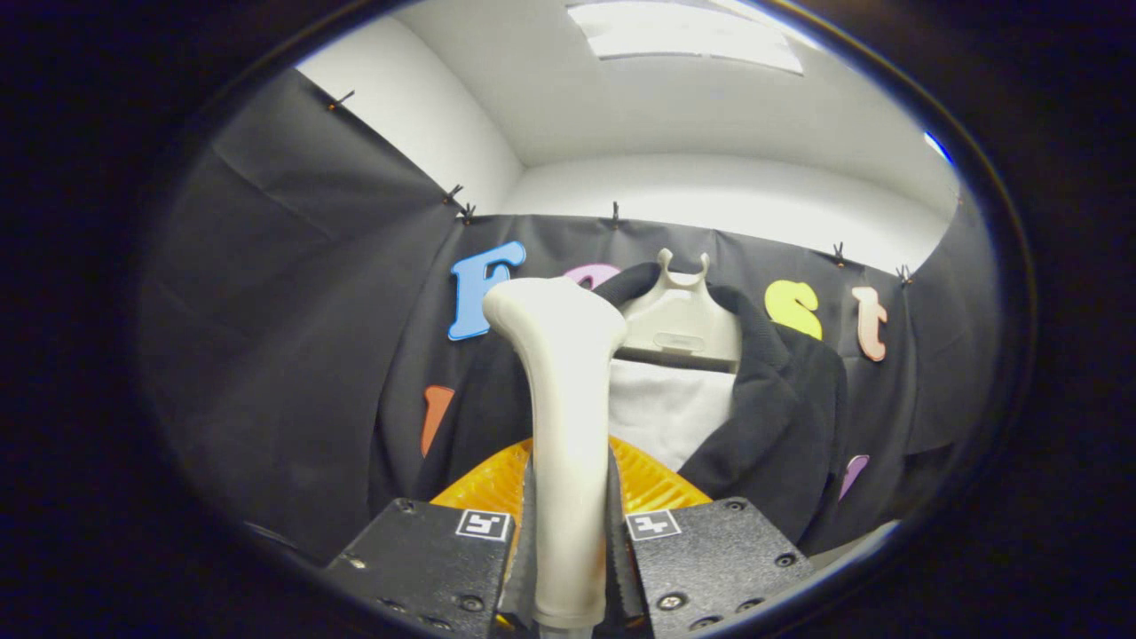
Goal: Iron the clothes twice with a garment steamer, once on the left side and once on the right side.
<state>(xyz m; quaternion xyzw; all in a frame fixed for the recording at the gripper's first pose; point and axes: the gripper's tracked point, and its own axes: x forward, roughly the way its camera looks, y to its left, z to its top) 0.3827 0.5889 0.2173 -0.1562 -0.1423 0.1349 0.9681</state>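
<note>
**Steamer in hand, facing the jacket**

The garment steamer (pixel 564 426) stands between my two fingers, which are clamped on its handle from either side — both press on it, low down on the shaft. Its long axis runs upright, straight along my fingers and away from me, and the head at the far end flares and bends toward the clothes. From here I see the back of that head, so I judge the steam face points forward at the fabric, though the face itself is hidden from me.

Just beyond the head hangs the dark jacket (pixel 772 399) on a pale hanger (pixel 682 324), open at the front with a white shirt (pixel 666 413) showing between its two sides. The steamer's head sits over the jacket's left side as I look at it, near the collar. Whether it touches the cloth I cannot tell. An orange ribbed surface (pixel 652 479) lies just ahead of my fingers, below the shirt. The booth's black cloth (pixel 293 311) hangs behind it all.

To do this pass well, I would keep the grip firm so the handle cannot twist, hold the shaft upright, and draw the head down one side of the jacket in a slow, even stroke — staying on the dark fabric and not drifting onto the hanger. Then I would move across the open front and do the same on the other side.
</note>
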